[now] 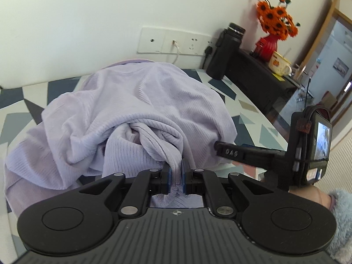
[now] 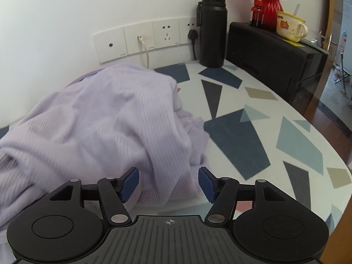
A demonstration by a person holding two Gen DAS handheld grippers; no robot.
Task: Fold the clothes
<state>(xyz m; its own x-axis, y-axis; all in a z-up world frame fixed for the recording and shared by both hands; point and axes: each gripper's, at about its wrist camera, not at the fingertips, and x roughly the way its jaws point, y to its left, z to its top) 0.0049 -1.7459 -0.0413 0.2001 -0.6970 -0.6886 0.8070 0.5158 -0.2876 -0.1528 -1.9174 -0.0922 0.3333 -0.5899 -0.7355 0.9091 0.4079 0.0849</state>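
Note:
A lilac ribbed garment (image 1: 136, 110) lies bunched in a heap on the patterned table (image 1: 248, 110). My left gripper (image 1: 176, 176) is shut on a twisted fold of the garment, pinched between its blue pads. In the right wrist view the same garment (image 2: 99, 121) fills the left half. My right gripper (image 2: 169, 182) is open, its blue pads on either side of the garment's near edge, not closed on it. The right gripper (image 1: 222, 149) also shows in the left wrist view, its fingers reaching to the garment's right side.
A black flask (image 2: 212, 29) stands at the back by the wall sockets (image 2: 140, 39). A black box (image 2: 275, 55) at the back right carries a red vase of orange flowers (image 2: 271, 3) and a yellow mug (image 2: 290, 25). The table's curved edge (image 2: 334, 154) runs along the right.

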